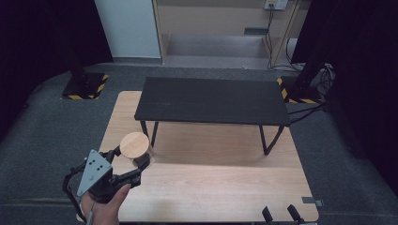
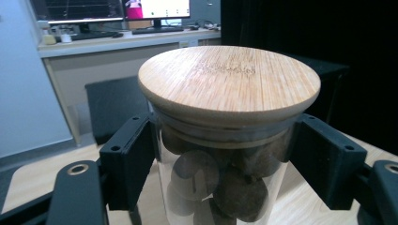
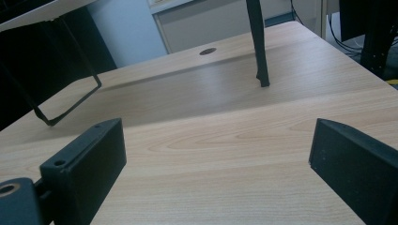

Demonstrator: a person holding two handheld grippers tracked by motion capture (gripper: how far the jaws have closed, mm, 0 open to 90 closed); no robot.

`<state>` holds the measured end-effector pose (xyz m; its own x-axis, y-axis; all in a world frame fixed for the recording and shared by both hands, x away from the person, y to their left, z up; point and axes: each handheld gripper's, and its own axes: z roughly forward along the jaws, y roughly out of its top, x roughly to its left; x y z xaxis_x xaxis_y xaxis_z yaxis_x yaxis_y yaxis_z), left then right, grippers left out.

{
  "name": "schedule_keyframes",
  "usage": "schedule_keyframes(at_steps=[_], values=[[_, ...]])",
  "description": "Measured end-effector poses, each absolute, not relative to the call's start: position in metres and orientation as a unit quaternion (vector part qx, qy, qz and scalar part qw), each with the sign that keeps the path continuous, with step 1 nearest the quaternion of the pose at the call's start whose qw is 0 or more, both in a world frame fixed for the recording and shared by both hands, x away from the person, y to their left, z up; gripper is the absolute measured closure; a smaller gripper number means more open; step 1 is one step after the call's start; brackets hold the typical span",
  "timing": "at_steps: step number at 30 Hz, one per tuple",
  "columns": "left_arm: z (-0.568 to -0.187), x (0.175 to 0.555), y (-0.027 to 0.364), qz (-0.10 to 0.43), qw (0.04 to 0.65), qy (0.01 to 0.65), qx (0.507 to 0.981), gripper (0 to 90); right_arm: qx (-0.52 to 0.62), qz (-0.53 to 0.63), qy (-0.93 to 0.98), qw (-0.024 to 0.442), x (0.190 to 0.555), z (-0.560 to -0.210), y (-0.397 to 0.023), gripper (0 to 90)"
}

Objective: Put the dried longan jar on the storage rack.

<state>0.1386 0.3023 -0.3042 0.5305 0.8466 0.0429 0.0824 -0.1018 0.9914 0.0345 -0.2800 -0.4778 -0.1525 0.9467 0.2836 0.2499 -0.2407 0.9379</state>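
A clear glass jar (image 2: 220,183) with a round bamboo lid (image 2: 229,77) holds dark round pieces. My left gripper (image 2: 225,164) is shut on the jar just under the lid, one black jaw on each side. From above, the jar (image 1: 135,146) hangs in my left gripper (image 1: 133,164) over the left part of the wooden table (image 1: 225,183), near the front left leg of the black raised shelf (image 1: 211,99). My right gripper (image 3: 216,164) stands open low over the tabletop, nothing between its jaws; its jaw tips (image 1: 280,214) show at the bottom edge.
The black shelf stands on thin metal legs (image 3: 258,42) over the back half of the table. Grey carpet surrounds the table, with yellow-striped stand bases (image 1: 84,86) at the back corners. A desk with monitors (image 2: 117,9) lies beyond.
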Motion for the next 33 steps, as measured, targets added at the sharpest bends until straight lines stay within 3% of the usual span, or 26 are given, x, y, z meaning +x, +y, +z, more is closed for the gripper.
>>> schedule_keyframes(at_steps=[17, 33], values=[[-0.263, 0.189, 0.29, 0.335, 0.576, 0.341, 0.663, 24.3, 0.568, 0.549, 0.517, 0.33, 0.039, -0.474, -0.283, 4.5], [-0.263, 0.249, 0.271, 0.338, 0.556, 0.362, 0.668, 24.3, 0.575, 0.548, 0.504, 0.34, 0.047, -0.473, -0.287, 4.7]])
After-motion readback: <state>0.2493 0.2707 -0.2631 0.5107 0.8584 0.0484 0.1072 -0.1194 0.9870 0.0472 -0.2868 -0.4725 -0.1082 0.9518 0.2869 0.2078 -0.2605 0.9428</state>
